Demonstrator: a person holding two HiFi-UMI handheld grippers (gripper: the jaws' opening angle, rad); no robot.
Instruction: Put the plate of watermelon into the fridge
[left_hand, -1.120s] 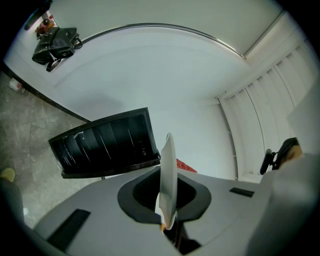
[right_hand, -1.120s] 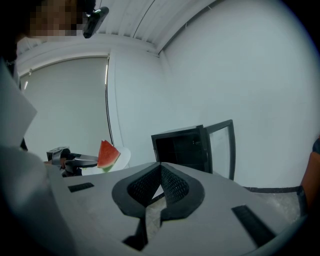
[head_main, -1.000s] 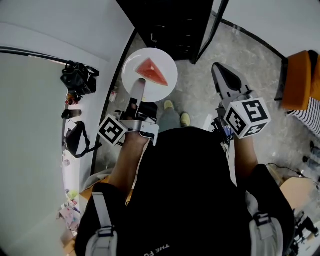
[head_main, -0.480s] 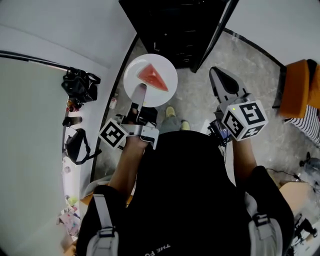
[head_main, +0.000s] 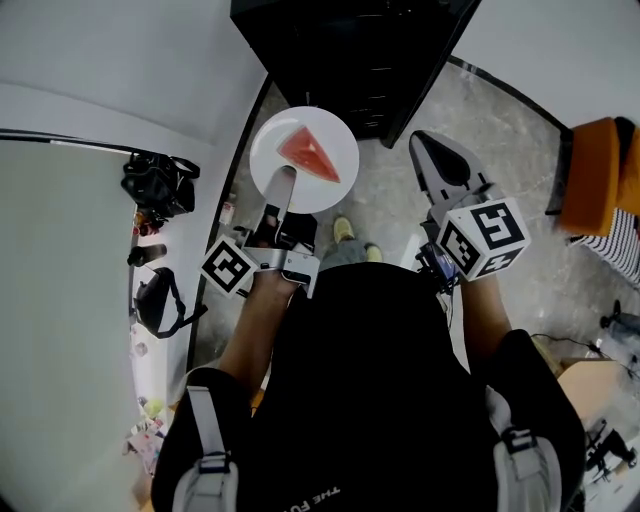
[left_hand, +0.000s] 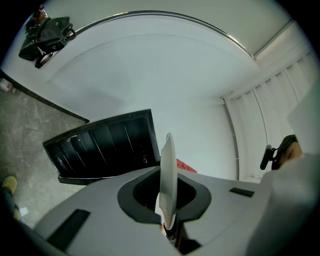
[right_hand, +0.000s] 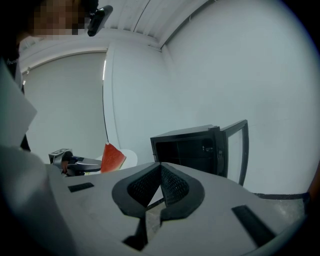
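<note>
A white plate (head_main: 318, 180) carries a red watermelon wedge (head_main: 308, 154) and hangs just in front of the black fridge (head_main: 350, 45), whose door (head_main: 435, 55) stands open to the right. My left gripper (head_main: 284, 180) is shut on the plate's near rim. In the left gripper view the plate (left_hand: 167, 175) stands edge-on between the jaws, with a bit of watermelon (left_hand: 186, 166) behind it and the fridge (left_hand: 105, 145) ahead. My right gripper (head_main: 440, 162) is shut with nothing in it, to the right of the plate. Its view shows the fridge (right_hand: 192, 145), the door (right_hand: 236, 150) and the watermelon (right_hand: 113, 156).
A black bag (head_main: 160, 182) lies on the white counter at the left. A small bottle (head_main: 228, 214) stands on the stone floor by the wall. An orange chair (head_main: 592, 170) is at the far right. The person's shoes (head_main: 344, 230) are below the plate.
The fridge has come closer in the head view. The left gripper and the plate have edged a little toward its opening, and the right gripper has shifted slightly left.
</note>
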